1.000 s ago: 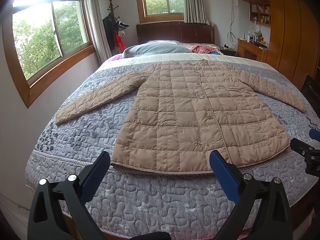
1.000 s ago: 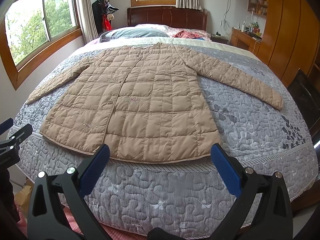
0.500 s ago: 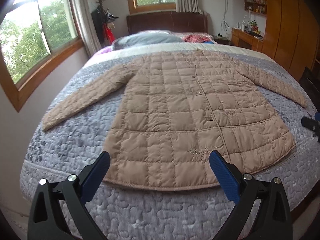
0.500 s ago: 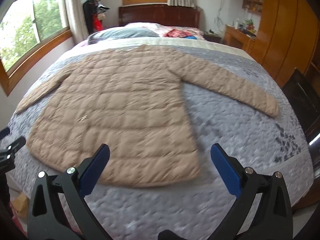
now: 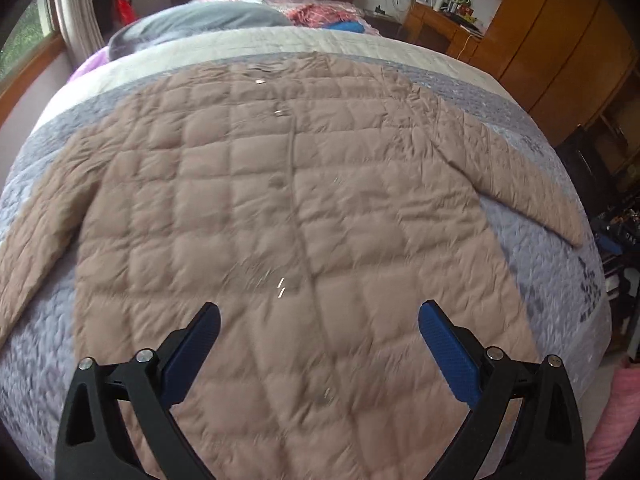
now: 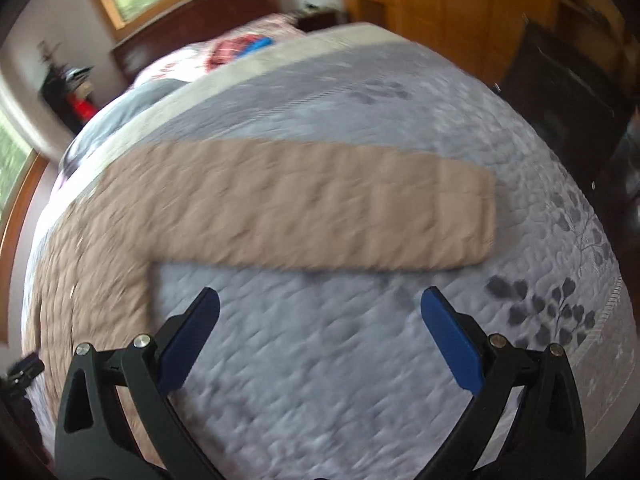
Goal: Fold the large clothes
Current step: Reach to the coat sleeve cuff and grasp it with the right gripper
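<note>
Left claw agape – quilted puffy tan coat.

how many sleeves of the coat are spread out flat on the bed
2: one sleeve lies out toward the window side, the other sleeve toward the wardrobe side of the coat; neither is folded in yet.

The right wrist view is smeared by motion: the coat shows only one sleeve and a strip of its body, its quilting blurred, with the rest cut off at the left edge. The bed cover's pattern is smudged too. In the left wrist view the coat's hem is hidden behind the left gripper and the bottom edge, and its left sleeve runs out of frame. The small things on the desk are too small to tell.
</note>
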